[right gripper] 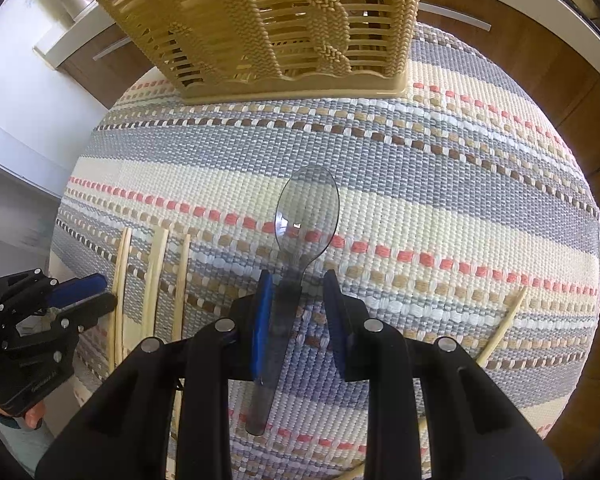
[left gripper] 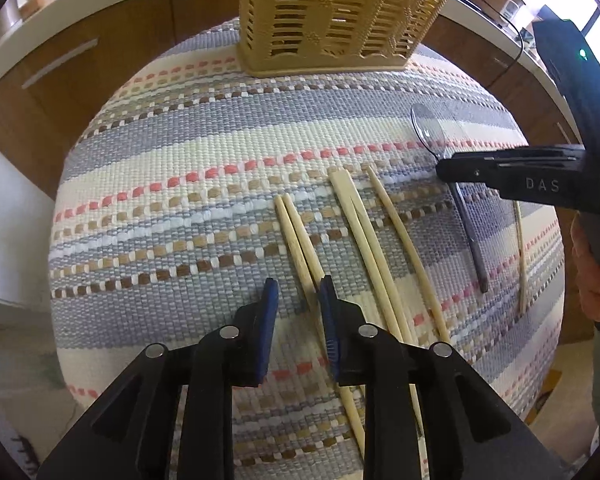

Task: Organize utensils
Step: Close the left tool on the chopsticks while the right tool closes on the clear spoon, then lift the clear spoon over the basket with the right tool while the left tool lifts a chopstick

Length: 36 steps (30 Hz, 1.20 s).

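The right hand-held gripper [right gripper: 294, 304] straddles the clear spoon's [right gripper: 306, 216] neck, fingers spread and not yet pinching, basket [right gripper: 284, 40] dead ahead, while the left hand-held gripper [left gripper: 298, 304] hangs spread beside the chopsticks [left gripper: 300, 232].

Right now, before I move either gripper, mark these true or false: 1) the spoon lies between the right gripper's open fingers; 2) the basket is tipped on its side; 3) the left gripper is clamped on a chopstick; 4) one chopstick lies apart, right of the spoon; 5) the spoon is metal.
1) The clear spoon lies on the mat between the right gripper's open fingers: true.
2) False: the basket stands upright on the mat.
3) False: the left gripper is open, over the leftmost chopstick pair.
4) True: a lone chopstick lies right of the spoon.
5) False: it is see-through, apparently plastic.
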### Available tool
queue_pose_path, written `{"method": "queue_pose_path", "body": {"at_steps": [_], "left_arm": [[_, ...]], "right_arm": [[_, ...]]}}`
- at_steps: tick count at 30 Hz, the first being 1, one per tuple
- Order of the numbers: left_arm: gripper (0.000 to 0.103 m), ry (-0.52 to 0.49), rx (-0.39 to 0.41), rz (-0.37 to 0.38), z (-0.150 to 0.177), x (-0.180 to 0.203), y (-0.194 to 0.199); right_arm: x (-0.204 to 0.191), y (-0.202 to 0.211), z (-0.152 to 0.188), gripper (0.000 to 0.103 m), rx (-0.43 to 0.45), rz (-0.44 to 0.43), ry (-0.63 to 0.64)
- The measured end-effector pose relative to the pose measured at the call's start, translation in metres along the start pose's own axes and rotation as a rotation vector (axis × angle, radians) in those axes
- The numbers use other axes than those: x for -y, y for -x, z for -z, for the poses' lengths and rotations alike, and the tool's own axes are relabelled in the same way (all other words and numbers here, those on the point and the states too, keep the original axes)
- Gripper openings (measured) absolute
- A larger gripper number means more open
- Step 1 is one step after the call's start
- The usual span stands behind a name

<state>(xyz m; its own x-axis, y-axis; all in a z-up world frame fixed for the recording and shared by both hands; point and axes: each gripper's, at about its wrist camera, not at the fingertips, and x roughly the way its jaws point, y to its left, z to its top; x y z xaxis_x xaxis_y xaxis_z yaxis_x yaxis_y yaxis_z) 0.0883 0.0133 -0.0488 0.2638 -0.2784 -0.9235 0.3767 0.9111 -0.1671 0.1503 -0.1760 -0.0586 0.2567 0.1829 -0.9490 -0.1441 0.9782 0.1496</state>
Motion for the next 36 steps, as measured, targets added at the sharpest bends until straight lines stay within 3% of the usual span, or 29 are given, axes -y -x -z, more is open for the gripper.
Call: {"method": "queue_pose_path", "body": {"at_steps": [9, 11, 13, 22, 24, 26, 27, 30, 36], "left_arm": [[0.027, -0.048, 0.002, -0.118, -0.008, 0.012, -0.004], [0.026, -0.05, -0.006, -0.112, -0.011, 0.013, -0.006], [0.026, -0.068, -0.015, -0.113, -0.007, 0.014, -0.005], [0.029, -0.113, -0.063, -0.153, -0.027, 0.024, -0.018], [0.026, -0.124, -0.065, -0.16, -0.029, 0.027, -0.02], [0.007, -0.131, -0.06, -0.162, -0.032, 0.034, -0.023], [0.005, -0.132, -0.059, -0.167, -0.032, 0.036, -0.024], [0.003, -0.124, -0.034, -0.173, -0.031, 0.038, -0.023], [0.003, -0.05, 0.123, -0.062, -0.035, 0.032, 0.021]], "right_arm": [[-0.006, -0.003, 0.004, 0.023, 0.006, 0.021, 0.012], [-0.006, -0.003, 0.006, 0.023, 0.009, 0.028, 0.015], [-0.004, -0.002, 0.008, 0.016, 0.012, 0.04, 0.025], [-0.005, -0.003, 0.002, 0.015, -0.041, 0.067, 0.052], [-0.006, -0.003, 0.0, 0.013, -0.05, 0.073, 0.063], [-0.005, -0.003, 0.001, 0.011, -0.047, 0.082, 0.073], [-0.006, -0.003, 0.002, 0.01, -0.044, 0.077, 0.071], [-0.003, 0.001, 0.006, 0.01, -0.028, 0.037, 0.052], [-0.003, 0.043, 0.012, 0.01, 0.081, 0.008, 0.087]]}}
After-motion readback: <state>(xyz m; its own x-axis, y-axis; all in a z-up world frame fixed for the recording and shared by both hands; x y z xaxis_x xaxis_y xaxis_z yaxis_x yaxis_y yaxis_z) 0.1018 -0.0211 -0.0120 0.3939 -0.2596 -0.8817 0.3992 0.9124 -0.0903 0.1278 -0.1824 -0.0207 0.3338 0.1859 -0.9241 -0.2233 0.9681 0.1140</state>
